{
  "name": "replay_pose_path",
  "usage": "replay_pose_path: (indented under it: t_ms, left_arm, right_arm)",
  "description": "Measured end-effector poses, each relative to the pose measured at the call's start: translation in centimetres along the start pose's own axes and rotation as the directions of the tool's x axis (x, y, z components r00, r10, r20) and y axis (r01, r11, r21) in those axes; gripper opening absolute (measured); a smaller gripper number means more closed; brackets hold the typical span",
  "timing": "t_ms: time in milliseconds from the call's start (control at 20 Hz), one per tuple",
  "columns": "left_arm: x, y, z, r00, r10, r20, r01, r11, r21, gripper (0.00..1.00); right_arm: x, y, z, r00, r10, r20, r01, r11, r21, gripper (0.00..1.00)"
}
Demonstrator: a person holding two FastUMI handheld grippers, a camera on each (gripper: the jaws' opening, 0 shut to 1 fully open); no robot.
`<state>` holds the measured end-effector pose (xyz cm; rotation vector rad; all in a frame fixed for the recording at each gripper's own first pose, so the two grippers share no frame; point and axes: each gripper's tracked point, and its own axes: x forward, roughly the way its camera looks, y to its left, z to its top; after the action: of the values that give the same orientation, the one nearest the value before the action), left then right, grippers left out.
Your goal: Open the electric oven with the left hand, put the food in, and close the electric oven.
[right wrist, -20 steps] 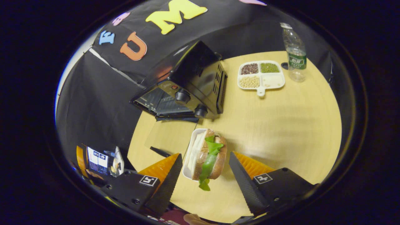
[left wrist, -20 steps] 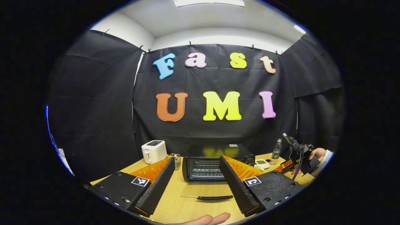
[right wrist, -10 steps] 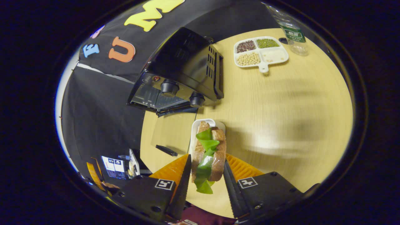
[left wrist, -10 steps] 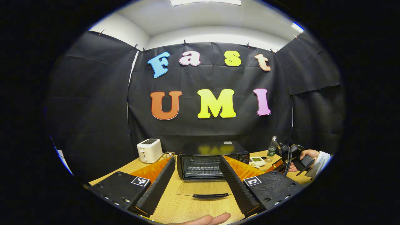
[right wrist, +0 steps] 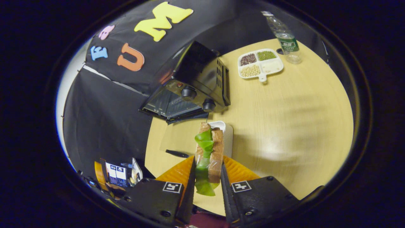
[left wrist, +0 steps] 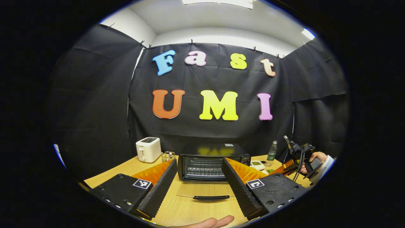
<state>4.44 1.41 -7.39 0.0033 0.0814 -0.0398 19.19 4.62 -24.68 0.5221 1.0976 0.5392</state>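
The black electric oven point(left wrist: 212, 160) stands mid-table with its glass door point(left wrist: 202, 190) folded down flat, handle toward me. My left gripper point(left wrist: 197, 186) hovers open in front of the door, nothing between its fingers. In the right gripper view my right gripper point(right wrist: 207, 172) is shut on the sandwich point(right wrist: 209, 148), bread with green lettuce, held on edge just above a white dish point(right wrist: 227, 131). The oven point(right wrist: 197, 85) lies beyond the dish, with its open door point(right wrist: 174, 139) to the left. The right gripper point(left wrist: 297, 158) and its hand appear far right in the left gripper view.
A white toaster point(left wrist: 148, 149) and a small wire basket point(left wrist: 167, 155) stand left of the oven. A divided dish of beans point(right wrist: 260, 63) and a water bottle point(right wrist: 284, 38) sit at the back right. My left gripper point(right wrist: 117, 172) is off the table's left edge.
My right gripper closed on the sandwich and lifted it off the white dish. My left gripper, still open, drew back slightly from the oven.
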Motion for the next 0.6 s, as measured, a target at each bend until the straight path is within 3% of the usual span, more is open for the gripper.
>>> replay_pose_path:
  t_ms: [50,100,400,600]
  left_arm:
    - [0.0,0.2,-0.2,1.0,-0.005,-0.01,0.005,1.0,0.002,0.83]
    - [0.1,0.5,-0.4,1.0,-0.005,-0.016,0.005,1.0,0.003,0.93]
    - [-0.8,1.7,0.0,0.999,-0.032,-0.006,0.032,0.999,-0.039,0.93]
    - [-1.4,3.3,0.1,1.0,-0.024,0.002,0.024,0.998,-0.055,0.93]
  right_arm:
    - [-0.3,0.7,-0.4,1.0,0.019,0.023,-0.019,1.0,0.013,0.43]
    - [-0.4,1.3,-0.8,0.998,0.035,0.05,-0.036,0.999,0.022,0.43]
    - [1.2,4.6,-3.3,0.979,0.055,0.195,-0.058,0.998,0.011,0.43]
    - [4.1,8.8,-3.3,0.94,0.145,0.31,-0.171,0.984,0.056,0.43]
